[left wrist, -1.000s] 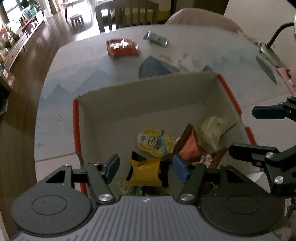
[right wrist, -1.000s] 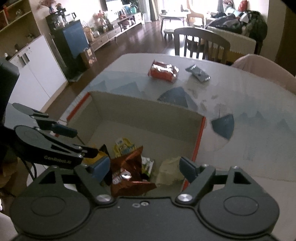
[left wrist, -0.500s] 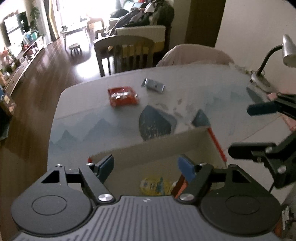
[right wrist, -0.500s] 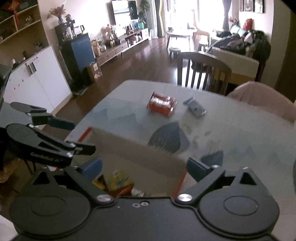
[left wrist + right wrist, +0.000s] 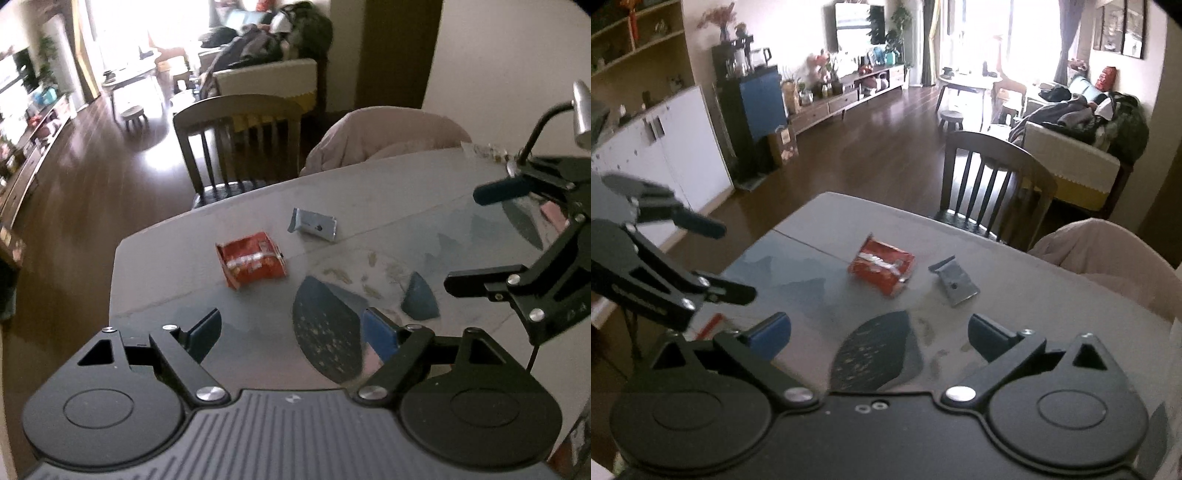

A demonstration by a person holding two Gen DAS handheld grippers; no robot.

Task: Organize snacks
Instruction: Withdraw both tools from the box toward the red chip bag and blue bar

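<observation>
Two snacks remained on bench (image 5: 155,280): crumpled red foil packet (image 5: 251,263), grey-blue wrapper (image 5: 312,229) just beyond. Left gripper (image 5: 291,328) and right gripper (image 5: 879,328) hung short of red packet, fingers just spread wide, empty. Judged step: reaching for next pickup; next move called for descent, straddling packet, closing.

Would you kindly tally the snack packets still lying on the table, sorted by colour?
Red packet: 1
Grey-blue packet: 1
Total: 2
Both lie on the table, apart from each other; neither tool is touching them.

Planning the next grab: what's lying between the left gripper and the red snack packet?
Only bare tablecloth separates left gripper from red snack packet, per the left wrist view.
</observation>
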